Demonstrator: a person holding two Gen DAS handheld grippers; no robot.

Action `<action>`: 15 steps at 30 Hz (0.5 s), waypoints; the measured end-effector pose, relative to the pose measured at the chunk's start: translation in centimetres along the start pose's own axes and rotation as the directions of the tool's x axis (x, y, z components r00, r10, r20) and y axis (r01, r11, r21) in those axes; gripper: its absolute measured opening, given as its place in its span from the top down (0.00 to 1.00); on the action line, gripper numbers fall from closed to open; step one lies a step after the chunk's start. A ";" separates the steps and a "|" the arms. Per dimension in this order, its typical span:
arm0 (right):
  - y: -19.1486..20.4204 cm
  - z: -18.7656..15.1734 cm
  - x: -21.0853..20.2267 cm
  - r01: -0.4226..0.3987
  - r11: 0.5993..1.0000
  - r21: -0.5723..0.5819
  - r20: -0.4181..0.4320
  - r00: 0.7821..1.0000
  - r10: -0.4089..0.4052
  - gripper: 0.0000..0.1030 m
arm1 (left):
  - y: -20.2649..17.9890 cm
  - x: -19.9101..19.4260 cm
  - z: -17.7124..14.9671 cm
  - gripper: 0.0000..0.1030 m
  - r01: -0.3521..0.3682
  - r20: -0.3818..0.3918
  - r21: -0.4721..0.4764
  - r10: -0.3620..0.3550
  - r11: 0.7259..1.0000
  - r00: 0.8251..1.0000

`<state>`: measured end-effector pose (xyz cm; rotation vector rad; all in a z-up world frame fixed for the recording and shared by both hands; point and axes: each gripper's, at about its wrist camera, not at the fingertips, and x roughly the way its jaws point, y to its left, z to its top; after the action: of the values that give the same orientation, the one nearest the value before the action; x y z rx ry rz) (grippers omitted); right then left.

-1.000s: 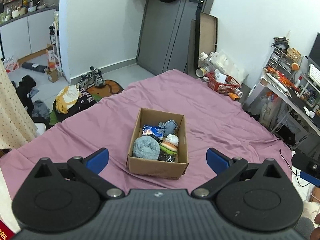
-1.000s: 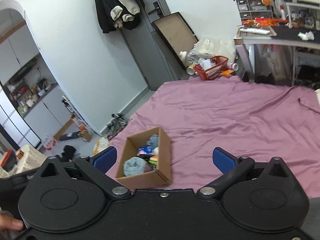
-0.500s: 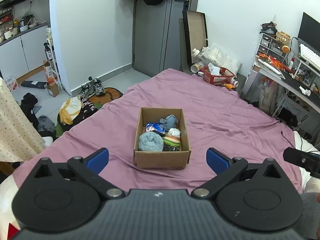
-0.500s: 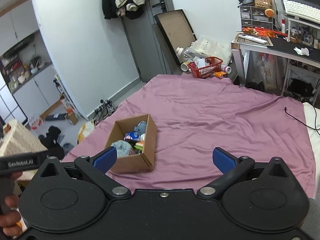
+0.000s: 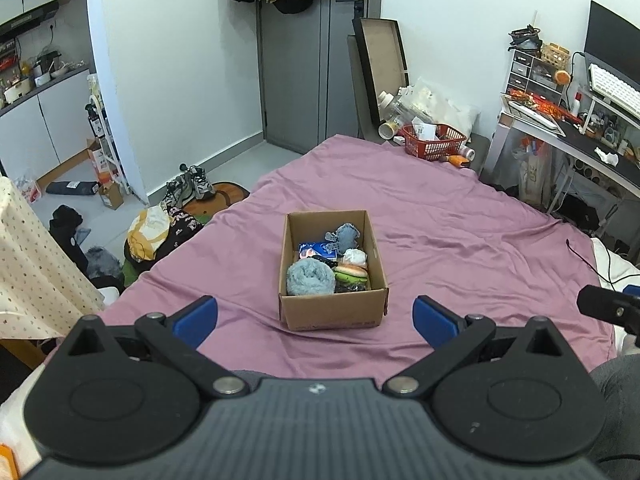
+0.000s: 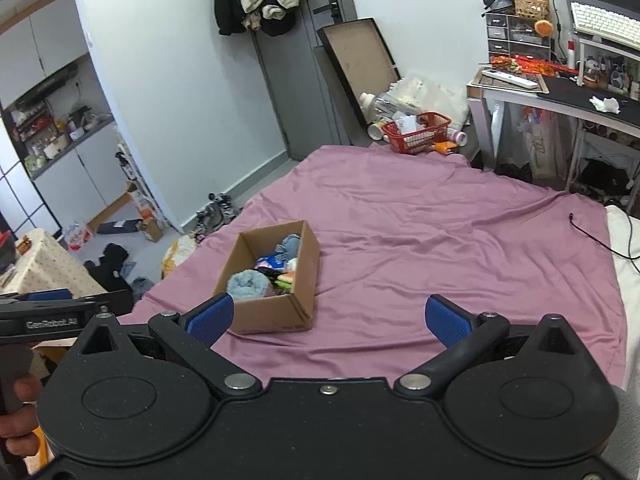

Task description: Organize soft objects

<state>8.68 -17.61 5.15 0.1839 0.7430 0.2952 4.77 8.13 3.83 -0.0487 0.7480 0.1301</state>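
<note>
A cardboard box (image 5: 334, 313) stands on the purple bedsheet (image 5: 460, 240) and holds several soft objects: a rolled blue towel (image 5: 310, 278), a burger plush (image 5: 352, 272), a grey-blue plush (image 5: 344, 235) and a blue packet (image 5: 316, 250). The box also shows in the right wrist view (image 6: 274, 314) with the towel (image 6: 248, 285). My left gripper (image 5: 316, 316) is open and empty, held back from the box's near side. My right gripper (image 6: 328, 318) is open and empty, to the right of the box.
A red basket (image 5: 434, 142) and clutter lie past the bed's far edge. A desk (image 5: 580, 148) stands at the right. Clothes and shoes (image 5: 188, 186) lie on the floor at the left. A black cable (image 6: 592, 236) lies on the sheet's right side.
Both grippers have pulled back and lifted away from the box, so it looks smaller and farther. Both stay open and empty.
</note>
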 end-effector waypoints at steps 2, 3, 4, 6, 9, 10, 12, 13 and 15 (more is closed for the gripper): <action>0.1 0.0 -0.3 -0.001 1.000 -0.006 0.008 1.000 0.001 0.00 | -0.1 -0.1 0.0 0.00 -0.004 0.002 0.005 0.004 1.000 1.000; 0.1 0.0 -0.4 -0.003 1.000 -0.011 0.010 1.000 0.003 0.00 | -0.1 -0.1 0.0 0.00 -0.003 0.002 0.003 0.003 1.000 1.000; 0.2 0.0 -0.4 -0.006 1.000 -0.014 0.009 1.000 0.007 0.00 | -0.1 -0.1 0.0 0.00 -0.001 0.000 0.000 0.001 1.000 1.000; 0.1 0.1 -0.4 -0.011 1.000 -0.012 0.009 1.000 0.011 0.00 | 0.0 -0.2 0.0 0.00 0.004 -0.004 -0.008 -0.004 1.000 1.000; 0.2 0.1 -0.5 -0.013 1.000 -0.019 0.012 1.000 0.013 0.00 | 0.0 -0.4 0.0 0.00 0.003 0.000 -0.007 -0.003 1.000 1.000; 0.3 0.1 -0.5 -0.011 1.000 -0.021 0.013 1.000 0.011 0.00 | 0.1 -0.4 0.0 0.00 0.005 -0.001 -0.010 -0.005 1.000 1.000; 0.3 0.1 -0.5 -0.015 1.000 -0.023 0.015 1.000 0.015 0.00 | 0.2 -0.5 0.1 0.00 0.009 -0.001 -0.017 -0.010 1.000 1.000; 0.3 0.1 -0.5 -0.017 1.000 -0.023 0.015 1.000 0.017 0.00 | 0.3 -0.6 0.1 0.00 0.010 0.000 -0.018 -0.010 1.000 1.000; 0.4 0.1 -0.5 -0.020 1.000 -0.022 0.013 1.000 0.020 0.00 | 0.3 -0.6 0.1 0.00 0.010 -0.002 -0.017 -0.010 1.000 1.000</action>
<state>8.29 -17.39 5.60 0.1728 0.7254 0.3205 4.41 8.39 4.30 -0.0685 0.7484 0.1263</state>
